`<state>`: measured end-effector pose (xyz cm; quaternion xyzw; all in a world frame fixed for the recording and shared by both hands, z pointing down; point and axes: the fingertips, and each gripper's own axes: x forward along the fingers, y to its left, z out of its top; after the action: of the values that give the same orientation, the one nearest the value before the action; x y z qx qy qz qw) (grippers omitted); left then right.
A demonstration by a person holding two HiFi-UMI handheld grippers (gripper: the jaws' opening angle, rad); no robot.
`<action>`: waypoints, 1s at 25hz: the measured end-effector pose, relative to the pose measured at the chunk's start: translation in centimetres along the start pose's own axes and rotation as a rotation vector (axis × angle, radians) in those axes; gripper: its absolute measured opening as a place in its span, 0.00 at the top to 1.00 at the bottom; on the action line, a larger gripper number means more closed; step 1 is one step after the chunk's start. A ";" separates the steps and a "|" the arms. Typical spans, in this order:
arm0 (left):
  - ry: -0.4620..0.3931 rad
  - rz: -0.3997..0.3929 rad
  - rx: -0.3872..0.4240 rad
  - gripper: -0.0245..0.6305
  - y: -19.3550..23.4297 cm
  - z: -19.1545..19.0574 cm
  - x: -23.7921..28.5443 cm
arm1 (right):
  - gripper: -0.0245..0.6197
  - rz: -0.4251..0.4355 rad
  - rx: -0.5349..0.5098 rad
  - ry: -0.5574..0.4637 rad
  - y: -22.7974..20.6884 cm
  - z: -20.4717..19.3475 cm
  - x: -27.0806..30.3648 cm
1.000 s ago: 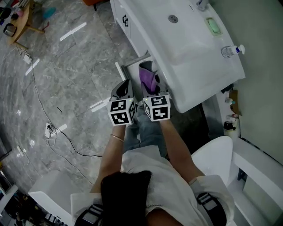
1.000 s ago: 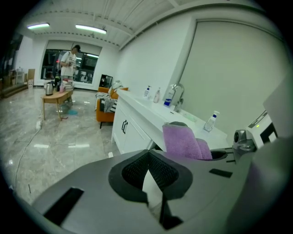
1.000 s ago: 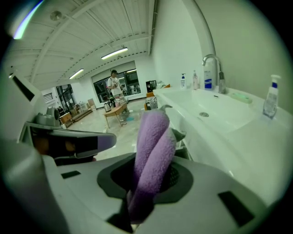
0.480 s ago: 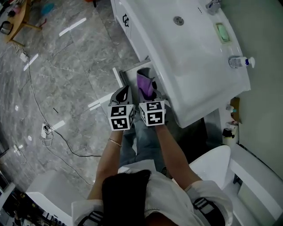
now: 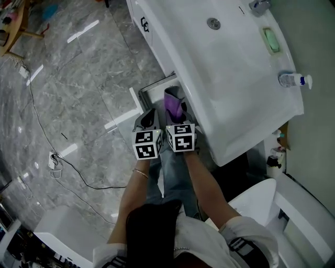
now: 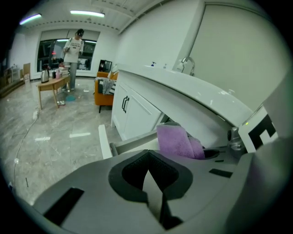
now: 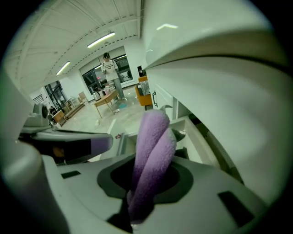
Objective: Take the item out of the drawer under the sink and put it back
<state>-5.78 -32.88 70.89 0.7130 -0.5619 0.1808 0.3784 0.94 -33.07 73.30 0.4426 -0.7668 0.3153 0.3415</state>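
A folded purple towel (image 5: 172, 104) hangs over the open white drawer (image 5: 157, 85) under the sink (image 5: 225, 57). My right gripper (image 5: 177, 114) is shut on its lower end; in the right gripper view the towel (image 7: 152, 151) rises from between the jaws of that gripper (image 7: 147, 176), with the drawer (image 7: 194, 125) beyond it. My left gripper (image 5: 147, 116) hovers just left of it, over the drawer's front, jaws together and holding nothing. In the left gripper view that gripper (image 6: 147, 159) points at the drawer (image 6: 130, 145), with the towel (image 6: 176, 139) to the right.
The basin's underside hangs close over the drawer's right side. A green soap dish (image 5: 271, 39), a bottle (image 5: 294, 80) and a tap (image 5: 259, 5) are on the sink. A toilet (image 5: 251, 196) stands behind right. A cable (image 5: 63, 157) crosses the marble floor. A person (image 6: 73, 45) stands far off.
Both grippers have come down side by side toward the open drawer, the right one carrying the purple towel with it. The jaws look unchanged.
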 end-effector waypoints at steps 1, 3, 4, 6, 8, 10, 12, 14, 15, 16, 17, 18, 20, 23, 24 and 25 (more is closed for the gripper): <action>0.004 0.003 -0.007 0.96 0.2 -0.2 0.5 | 0.81 -0.002 0.009 0.003 -0.2 -0.2 0.5; 0.017 0.014 -0.016 0.96 0.9 -0.2 1.4 | 0.81 -0.002 0.019 0.003 -0.5 -0.2 1.6; 0.021 0.021 -0.018 0.96 1.1 -0.1 1.9 | 0.81 -0.002 0.021 0.002 -0.7 -0.2 2.2; 0.020 0.030 -0.019 0.96 1.2 0.1 2.8 | 0.81 -0.005 0.021 0.011 -1.4 -0.4 3.1; 0.018 0.036 -0.026 0.96 1.3 0.4 3.4 | 0.81 -0.004 0.024 0.026 -1.8 -1.0 3.8; 0.007 0.035 -0.041 0.96 1.4 1.1 3.6 | 0.81 -0.006 0.025 0.041 -2.0 -1.3 4.4; 0.011 0.040 -0.029 0.96 1.7 1.5 4.0 | 0.81 -0.007 0.024 0.053 -2.2 -1.7 5.0; 0.040 0.049 0.001 0.96 1.7 1.2 4.4 | 0.81 -0.003 0.024 0.069 -2.3 -2.1 5.6; 0.052 0.052 0.018 0.96 1.6 1.2 4.6 | 0.81 0.000 0.022 0.080 -2.3 -2.4 6.0; 0.058 0.055 0.036 0.96 1.5 1.3 4.7 | 0.81 0.002 0.023 0.088 -2.4 -2.6 6.3; 0.062 0.056 0.052 0.96 1.4 1.3 4.8 | 0.81 0.005 0.029 0.093 -2.5 -2.7 6.6; 0.065 0.058 0.062 0.96 1.4 1.3 4.8 | 0.81 0.006 0.038 0.094 -2.6 -2.8 6.9; 0.072 0.065 0.062 0.96 1.5 1.2 4.9 | 0.81 0.006 0.054 0.094 -2.9 -2.8 7.3; 0.103 0.075 0.040 0.96 1.8 0.9 5.2 | 0.80 -0.003 0.063 0.099 -3.3 -3.0 7.8; 0.109 0.073 0.032 0.96 1.8 0.8 5.2 | 0.80 -0.005 0.062 0.097 -3.3 -3.0 8.0; 0.109 0.069 0.024 0.96 1.8 0.9 5.2 | 0.80 -0.006 0.059 0.093 -3.4 -2.8 8.0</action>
<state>-6.04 -37.11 74.46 0.6867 -0.5626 0.2392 0.3932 1.64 -35.97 81.97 0.4396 -0.7391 0.3569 0.3649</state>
